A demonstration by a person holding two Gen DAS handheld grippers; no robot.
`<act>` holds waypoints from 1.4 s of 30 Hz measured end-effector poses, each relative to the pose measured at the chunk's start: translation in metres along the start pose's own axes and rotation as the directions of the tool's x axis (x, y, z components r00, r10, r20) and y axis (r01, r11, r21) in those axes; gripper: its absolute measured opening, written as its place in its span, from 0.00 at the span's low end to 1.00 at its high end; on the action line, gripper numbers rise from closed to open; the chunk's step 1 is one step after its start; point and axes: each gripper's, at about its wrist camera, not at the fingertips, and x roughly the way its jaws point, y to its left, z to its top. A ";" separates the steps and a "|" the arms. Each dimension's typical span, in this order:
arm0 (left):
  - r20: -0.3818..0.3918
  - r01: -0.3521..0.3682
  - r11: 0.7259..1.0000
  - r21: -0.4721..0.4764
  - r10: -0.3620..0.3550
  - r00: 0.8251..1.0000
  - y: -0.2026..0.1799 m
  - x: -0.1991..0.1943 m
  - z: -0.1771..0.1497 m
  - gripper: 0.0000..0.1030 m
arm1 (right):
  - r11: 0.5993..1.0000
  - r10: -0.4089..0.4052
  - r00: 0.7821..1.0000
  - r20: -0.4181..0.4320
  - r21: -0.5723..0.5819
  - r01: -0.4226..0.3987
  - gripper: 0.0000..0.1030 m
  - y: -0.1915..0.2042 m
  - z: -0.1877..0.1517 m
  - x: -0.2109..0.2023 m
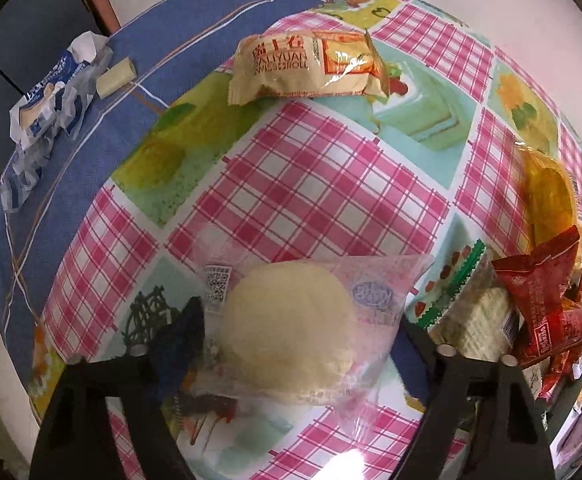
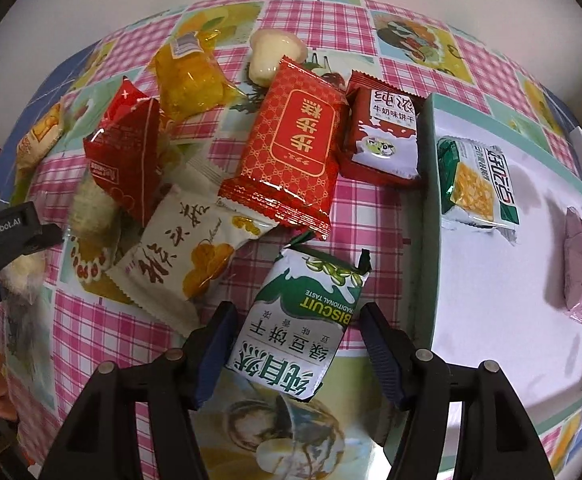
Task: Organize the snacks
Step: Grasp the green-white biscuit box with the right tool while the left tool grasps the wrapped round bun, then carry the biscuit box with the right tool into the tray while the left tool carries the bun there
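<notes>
In the left wrist view a pale round bun in a clear wrapper (image 1: 291,332) lies on the checked tablecloth. My left gripper (image 1: 297,320) points down over it. Its jaws stand on either side of the bun at the wrapper's edges, open. In the right wrist view a green and white biscuit packet (image 2: 295,320) lies between the fingers of my right gripper (image 2: 297,332). The left pad is at the packet's edge and a narrow gap shows at the right pad, so the gripper is open. Beside it stands a white tray with a teal rim (image 2: 427,200).
The tray holds a green corn packet (image 2: 475,184) and a pink packet (image 2: 579,272). Several snacks are piled left of it, among them a large red packet (image 2: 291,152) and a cream packet (image 2: 187,256). A Swiss roll packet (image 1: 307,68) and a crumpled blue wrapper (image 1: 47,112) lie farther off.
</notes>
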 end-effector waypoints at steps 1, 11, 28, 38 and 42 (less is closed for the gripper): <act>0.005 -0.004 1.000 0.004 0.004 1.000 -0.001 -0.002 0.000 0.75 | 1.000 0.001 1.000 0.000 0.000 -0.001 0.66 0.001 0.000 0.000; -0.008 -0.012 1.000 0.003 0.012 1.000 -0.008 -0.014 -0.001 0.68 | 1.000 0.001 1.000 -0.005 0.012 -0.001 0.44 -0.013 -0.001 -0.013; 0.076 0.089 0.995 0.036 -0.092 0.993 -0.046 -0.087 -0.031 0.68 | 0.986 0.101 0.994 0.039 0.127 -0.106 0.41 -0.056 0.007 -0.048; 0.103 0.174 0.968 0.181 -0.194 0.976 -0.085 -0.115 -0.054 0.68 | 0.969 0.086 0.990 0.110 0.222 -0.109 0.41 -0.094 0.007 -0.074; 0.081 0.203 0.949 0.242 -0.228 0.970 -0.110 -0.120 -0.069 0.68 | 0.954 0.004 0.994 0.110 0.298 -0.037 0.41 -0.126 0.004 -0.078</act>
